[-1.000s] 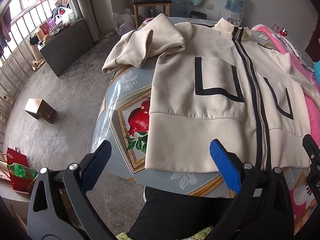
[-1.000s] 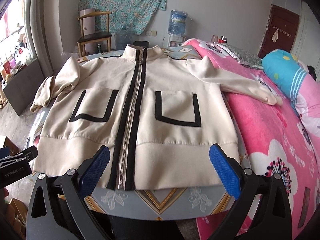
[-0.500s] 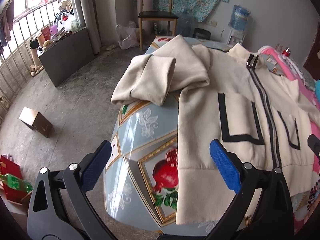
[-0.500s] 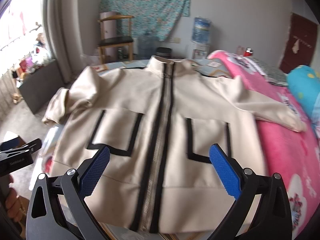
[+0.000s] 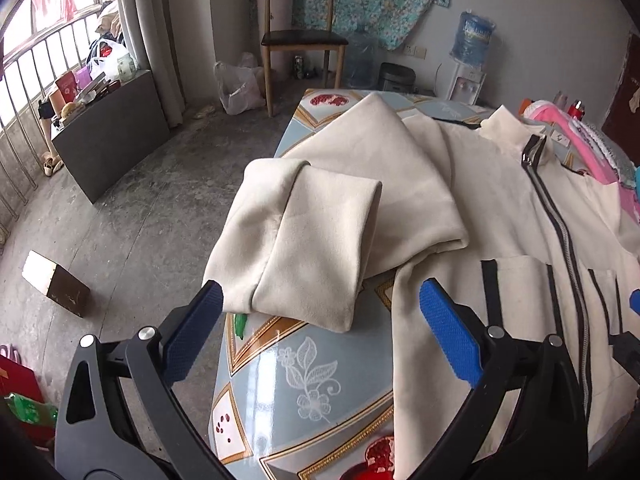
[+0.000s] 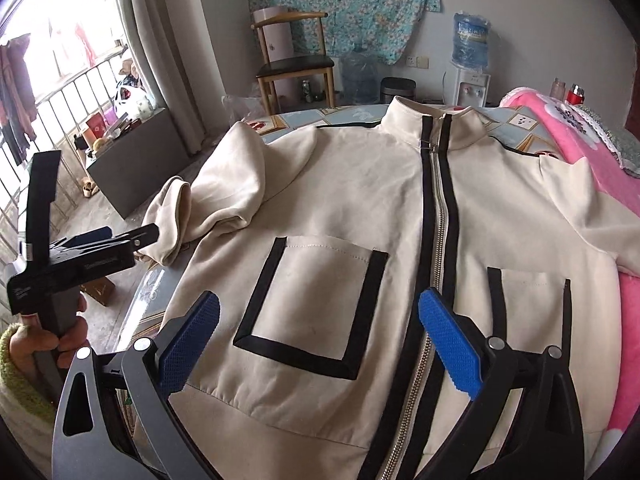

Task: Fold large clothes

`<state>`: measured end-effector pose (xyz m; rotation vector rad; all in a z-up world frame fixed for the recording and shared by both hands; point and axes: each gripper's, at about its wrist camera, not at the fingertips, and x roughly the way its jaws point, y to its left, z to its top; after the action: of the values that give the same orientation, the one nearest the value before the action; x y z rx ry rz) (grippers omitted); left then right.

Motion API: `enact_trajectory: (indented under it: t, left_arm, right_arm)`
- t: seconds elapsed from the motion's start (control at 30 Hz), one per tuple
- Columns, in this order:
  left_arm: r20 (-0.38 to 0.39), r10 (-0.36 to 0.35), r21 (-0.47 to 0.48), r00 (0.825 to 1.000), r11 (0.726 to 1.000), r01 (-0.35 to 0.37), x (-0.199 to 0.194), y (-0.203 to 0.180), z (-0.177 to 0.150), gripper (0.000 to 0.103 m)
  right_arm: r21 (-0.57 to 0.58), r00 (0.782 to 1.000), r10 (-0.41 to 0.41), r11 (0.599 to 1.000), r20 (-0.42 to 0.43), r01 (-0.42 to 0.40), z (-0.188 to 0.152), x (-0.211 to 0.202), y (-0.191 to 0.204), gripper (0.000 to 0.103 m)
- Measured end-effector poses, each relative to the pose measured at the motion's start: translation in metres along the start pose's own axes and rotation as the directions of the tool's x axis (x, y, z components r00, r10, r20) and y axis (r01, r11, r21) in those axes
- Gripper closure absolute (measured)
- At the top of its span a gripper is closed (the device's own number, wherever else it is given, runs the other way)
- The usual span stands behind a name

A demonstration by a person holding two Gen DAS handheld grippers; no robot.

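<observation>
Lining up: left gripper (image 5: pixel 320 332) gaping wide, bunched sleeve (image 5: pixel 304 248) just ahead, centre frame.
Jacket (image 6: pixel 360 240): flat on table (image 5: pixel 304 376), zipper running away from us.
Right gripper (image 6: pixel 320 340): wide too, holding nothing.

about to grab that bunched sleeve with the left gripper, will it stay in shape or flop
Likely floppy: the sleeve already slumps in soft folds over the table edge. It probably unfolds and dangles once lifted. The left gripper, jaws open, should pinch it easily.
</observation>
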<state>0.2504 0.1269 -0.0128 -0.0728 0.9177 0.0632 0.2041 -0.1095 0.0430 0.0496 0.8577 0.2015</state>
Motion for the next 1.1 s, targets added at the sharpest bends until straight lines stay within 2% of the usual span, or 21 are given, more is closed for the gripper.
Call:
enact_trajectory:
  t: [0.1, 0.17, 0.2, 0.27, 0.33, 0.37, 0.43, 0.53, 0.63, 0.83, 0.93, 1.0, 1.1]
  left_arm:
    - [-0.034, 0.05, 0.049, 0.998, 0.998, -0.048, 0.018, -0.008, -0.003, 0.008]
    - [-0.052, 0.076, 0.085, 0.996, 0.994, -0.071, 0.026, -0.01, -0.006, 0.018]
    - [-0.073, 0.084, 0.102, 0.994, 0.992, -0.076, 0.031, -0.011, -0.008, 0.029]
    - [-0.101, 0.116, 0.124, 0.988, 0.987, -0.103, 0.038, -0.013, -0.012, 0.035]
    - [-0.091, 0.131, 0.136, 0.987, 0.984, -0.118, 0.037, -0.013, -0.012, 0.051]
    - [-0.092, 0.138, 0.148, 0.986, 0.981, -0.123, 0.036, -0.013, -0.011, 0.055]
    - [-0.1, 0.138, 0.15, 0.985, 0.981, -0.122, 0.034, -0.012, -0.009, 0.07]
    - [-0.087, 0.179, 0.179, 0.98, 0.971, -0.161, 0.027, -0.015, -0.006, 0.082]
    - [-0.066, 0.201, 0.178, 0.977, 0.966, -0.187, 0.011, -0.014, 0.001, 0.087]
    - [-0.008, 0.219, 0.113, 0.976, 0.97, -0.217, -0.034, -0.007, 0.03, 0.09]
    - [0.045, 0.181, 0.087, 0.982, 0.979, -0.185, -0.064, -0.017, 0.052, 0.09]
    - [0.104, 0.132, 0.101, 0.986, 0.985, -0.143, -0.086, -0.037, 0.069, 0.09]
    - [0.177, -0.006, 0.147, 0.984, 0.989, -0.021, -0.114, -0.086, 0.094, 0.09]
  right_arm:
    - [0.01, 1.0, 0.006, 1.0, -0.012, -0.006, -0.001, 0.004, -0.002, 0.006]
    - [0.011, 1.0, 0.003, 1.0, -0.023, -0.003, -0.001, 0.009, -0.006, 0.006]
    - [0.013, 1.0, -0.001, 1.0, -0.026, 0.001, -0.002, 0.009, -0.008, 0.006]
    - [0.03, 1.0, -0.002, 1.0, -0.03, 0.003, -0.002, 0.01, -0.015, 0.006]
    - [0.055, 1.0, 0.001, 0.998, -0.029, 0.0, -0.001, 0.009, -0.022, 0.006]
    - [0.065, 1.0, 0.003, 0.998, -0.029, -0.001, -0.002, 0.008, -0.025, 0.006]
    - [0.081, 1.0, 0.008, 0.997, -0.027, -0.006, -0.002, 0.007, -0.032, 0.006]
    - [0.093, 1.0, 0.015, 0.996, -0.014, -0.013, -0.004, 0.003, -0.039, 0.006]
    - [0.102, 1.0, 0.02, 0.995, 0.0, -0.019, -0.005, -0.001, -0.046, 0.006]
    - [0.142, 0.999, 0.037, 0.989, 0.003, -0.037, -0.011, -0.002, -0.068, 0.006]
    - [0.163, 0.999, 0.04, 0.986, 0.008, -0.041, -0.012, -0.003, -0.079, 0.006]
    - [0.179, 0.999, 0.037, 0.983, 0.014, -0.039, -0.014, -0.005, -0.086, 0.006]
    - [0.2, 1.0, 0.023, 0.98, 0.018, -0.026, -0.016, -0.008, -0.1, 0.006]
